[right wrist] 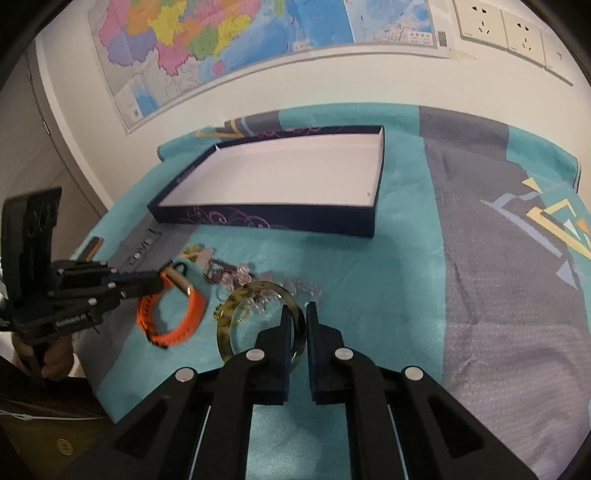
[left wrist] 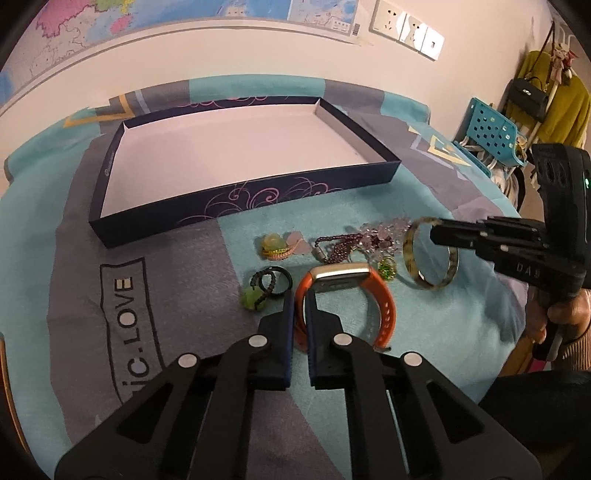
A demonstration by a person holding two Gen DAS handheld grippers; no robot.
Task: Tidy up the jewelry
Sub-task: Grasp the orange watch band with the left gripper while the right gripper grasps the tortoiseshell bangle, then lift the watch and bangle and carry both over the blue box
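Note:
A shallow dark-blue box [left wrist: 258, 194] with a white inside stands on the cloth, also in the right wrist view [right wrist: 269, 221]. My left gripper [left wrist: 300, 301] is shut on the strap of an orange watch [left wrist: 384, 302], seen from the side in the right wrist view [right wrist: 184, 317]. My right gripper [right wrist: 297, 314] is shut on the rim of a yellow-green bangle [right wrist: 225, 321]; in the left wrist view it grips the bangle [left wrist: 419, 275] from the right. A purple bead necklace [left wrist: 354, 240], a green ring [left wrist: 387, 266], a black ring with green charm [left wrist: 266, 284] and a pink-green ornament [left wrist: 280, 245] lie between.
A teal and grey cloth [right wrist: 480, 295] covers the table. A wall with a map [right wrist: 229, 44] and sockets [right wrist: 498, 26] is behind. A blue perforated basket [left wrist: 491, 129] and hanging clothes [left wrist: 554, 92] are at the far right.

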